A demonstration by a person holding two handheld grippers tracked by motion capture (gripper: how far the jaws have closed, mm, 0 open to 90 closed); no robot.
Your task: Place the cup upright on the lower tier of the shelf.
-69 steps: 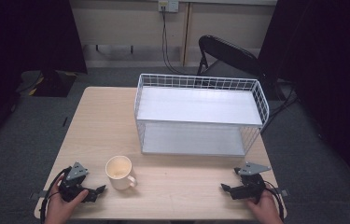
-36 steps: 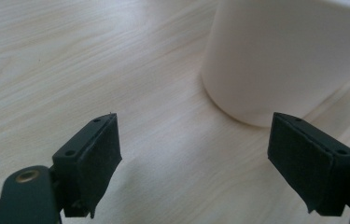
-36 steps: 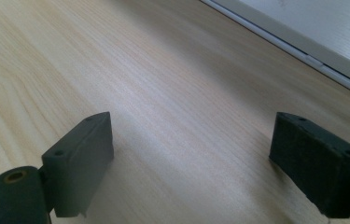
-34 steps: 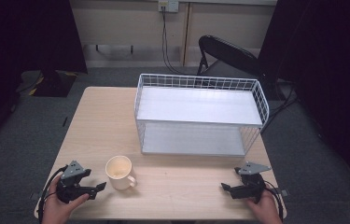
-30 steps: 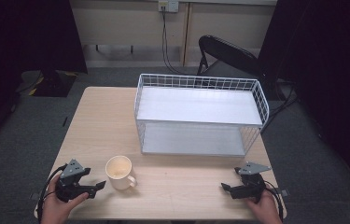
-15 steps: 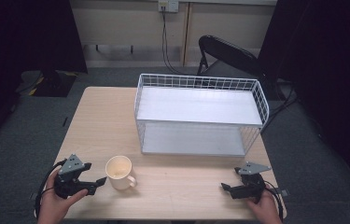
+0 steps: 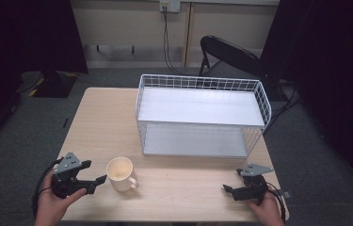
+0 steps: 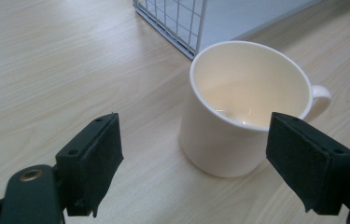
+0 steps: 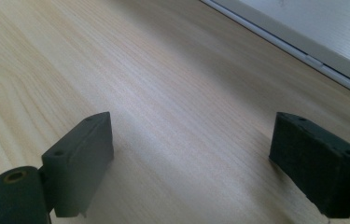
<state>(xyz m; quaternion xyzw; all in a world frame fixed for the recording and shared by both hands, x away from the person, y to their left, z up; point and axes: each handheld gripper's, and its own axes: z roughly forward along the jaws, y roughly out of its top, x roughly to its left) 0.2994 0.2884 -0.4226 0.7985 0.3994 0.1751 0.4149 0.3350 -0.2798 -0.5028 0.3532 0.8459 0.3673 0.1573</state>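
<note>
- Two grippers sat at the near edge of the wooden table (image 7: 103,122), one in each of the person's hands, well apart from each other.
- The left gripper (image 7: 100,181) was held in the left hand (image 7: 54,205) at the table's near left corner, its jaws spread wide and aimed at the cream mug (image 7: 120,173) just beside it.
- In the left gripper view the left gripper (image 8: 196,163) framed the mug (image 8: 242,112) between its two black pads (image 8: 91,161); neither pad touched it, and the mug stood a little beyond them.
- The mug stood upright on the table, its handle (image 8: 319,98) on the side away from the left gripper.
- A white wire basket (image 7: 202,115) with a flat upper shelf and a lower floor stood behind the mug on the far right half of the table; its near corner (image 8: 177,23) showed just behind the mug in the left gripper view.
- The right gripper (image 7: 227,189) rested low at the table's near right corner in the right hand (image 7: 268,212), pointing left along the near edge.
- In the right gripper view the right gripper (image 9: 191,158) had its jaws wide apart over bare wood, nothing between them, with the basket's white base (image 9: 312,32) crossing the upper right.
- A black folding chair (image 7: 230,54) stood on the grey floor beyond the table.
</note>
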